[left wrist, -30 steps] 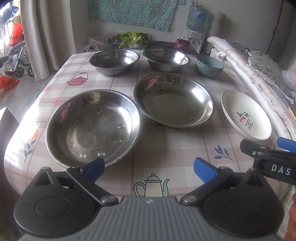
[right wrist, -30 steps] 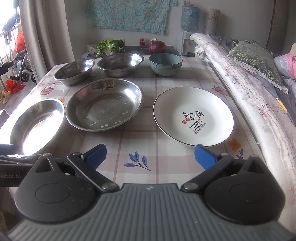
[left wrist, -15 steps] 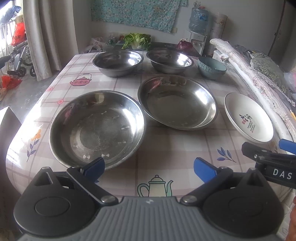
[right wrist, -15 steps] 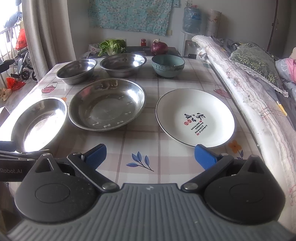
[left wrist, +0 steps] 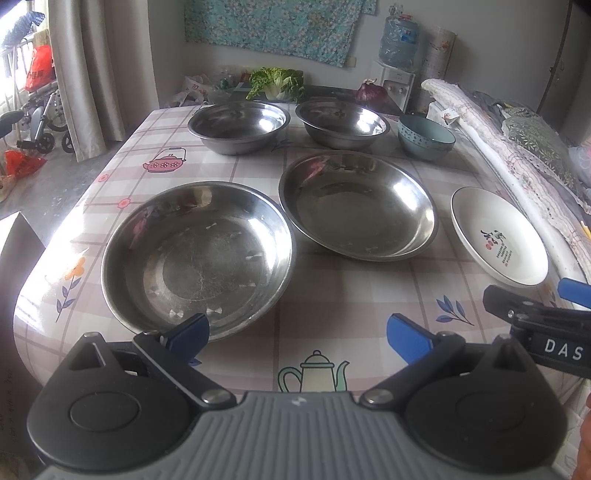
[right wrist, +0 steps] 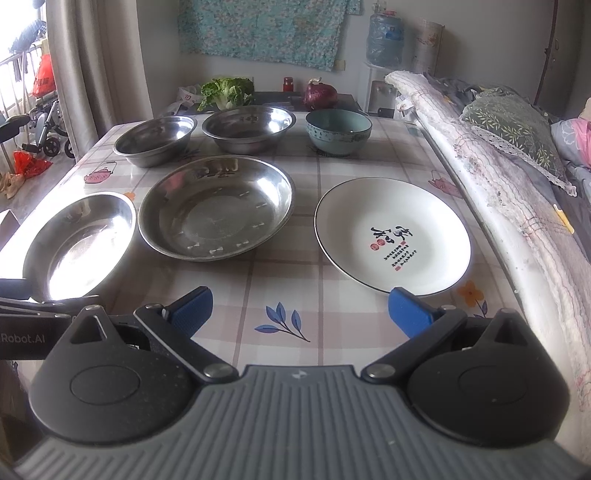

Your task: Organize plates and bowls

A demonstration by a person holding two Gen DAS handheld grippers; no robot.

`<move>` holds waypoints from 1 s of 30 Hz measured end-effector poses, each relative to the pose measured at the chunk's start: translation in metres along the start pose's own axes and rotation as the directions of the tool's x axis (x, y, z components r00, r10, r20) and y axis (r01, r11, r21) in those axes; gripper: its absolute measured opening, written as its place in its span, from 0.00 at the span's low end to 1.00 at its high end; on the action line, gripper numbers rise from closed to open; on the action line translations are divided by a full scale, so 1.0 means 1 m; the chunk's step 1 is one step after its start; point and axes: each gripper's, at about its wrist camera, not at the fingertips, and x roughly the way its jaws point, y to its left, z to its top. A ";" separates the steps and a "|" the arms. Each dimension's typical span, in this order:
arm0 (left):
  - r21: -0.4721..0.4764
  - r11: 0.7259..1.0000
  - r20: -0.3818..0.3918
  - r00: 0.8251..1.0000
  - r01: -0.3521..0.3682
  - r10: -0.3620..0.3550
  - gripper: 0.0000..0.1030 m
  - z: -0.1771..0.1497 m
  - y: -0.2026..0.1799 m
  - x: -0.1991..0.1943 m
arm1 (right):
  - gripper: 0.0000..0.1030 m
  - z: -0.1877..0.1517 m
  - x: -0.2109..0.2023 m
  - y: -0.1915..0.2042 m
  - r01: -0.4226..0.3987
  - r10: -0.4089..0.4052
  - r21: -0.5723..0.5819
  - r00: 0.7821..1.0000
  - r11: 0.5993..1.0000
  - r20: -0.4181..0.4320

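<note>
Both grippers have crept forward toward the dishes over the last second; in the left view the near steel plate (left wrist: 197,258) has grown larger and its near rim now sits right at the left finger tip. The left gripper (left wrist: 297,328) has its fingers spread wide, nothing between them. The right gripper (right wrist: 299,306) is likewise spread and empty, with the white plate (right wrist: 393,236) just ahead of its right finger, rim almost at the blue pad. Nothing on the bench (left wrist: 332,288) has been moved so far, all 6 dishes sit where they were. Judgement: this is the approach step, task barely begun; the first grab is probably the near steel plate for the left and the white plate for the right.

Layout from the left fingers: 2nd steel plate (left wrist: 358,206) ahead and right of centre, 2 steel bowls (left wrist: 238,125) (left wrist: 341,123) in the far row, teal bowl (left wrist: 424,136) far right. All sit apart, no stacks yet.

Surface: glossy checked tablecloth with teapot and flower prints, strong glare at the left edge, likely slippery under steel rims. Room: curtain (left wrist: 85,74) and wheelchair far left, patterned cloth on the back wall, greens (right wrist: 227,90) and a red onion (right wrist: 320,94) past the bench, water bottle (right wrist: 384,35) at the back, bedding along the right side.
</note>
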 end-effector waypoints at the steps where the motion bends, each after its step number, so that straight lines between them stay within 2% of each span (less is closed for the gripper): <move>1: 0.000 1.000 0.000 1.000 0.000 0.000 1.00 0.000 0.000 0.000 | 0.99 0.000 0.000 0.000 0.000 0.000 -0.001 1.000 1.000 -0.001; 30: 0.002 1.000 0.003 1.000 -0.007 0.007 1.00 0.000 0.003 0.002 | 0.99 -0.001 0.003 0.004 0.002 -0.002 -0.002 1.000 1.000 -0.006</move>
